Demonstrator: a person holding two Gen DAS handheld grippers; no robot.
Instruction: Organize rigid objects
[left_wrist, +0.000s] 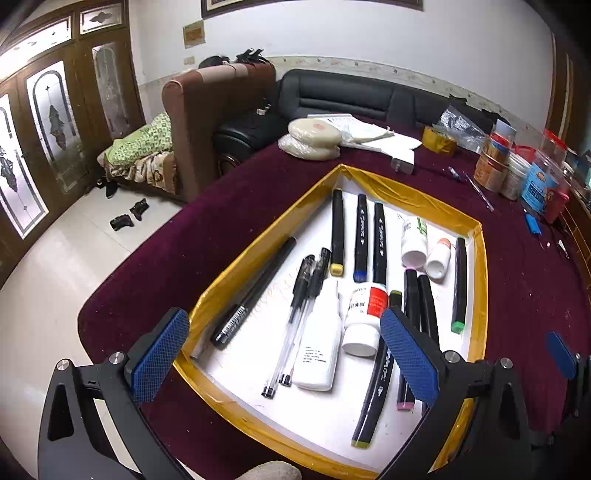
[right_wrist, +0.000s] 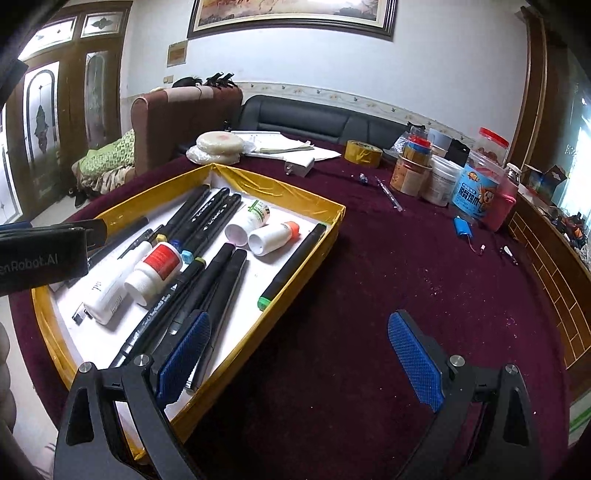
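both grippers spread over the gold-edged tray

the left gripper (left_wrist: 284, 354) is held spread, pinching nothing, over the tray (left_wrist: 258, 229). the right gripper (right_wrist: 303, 354) is likewise spread, straddling the tray's wall. markers (left_wrist: 337, 232), pens and bottles are laid inside, toward twelve o'clock. the markers are judged light, stiff, slippery; mid-barrel is suggested for gripping.

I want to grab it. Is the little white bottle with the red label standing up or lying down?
Lying down. The white bottle with the red label rests on its side on the tray floor, its cap toward the camera, beside the glue bottle.
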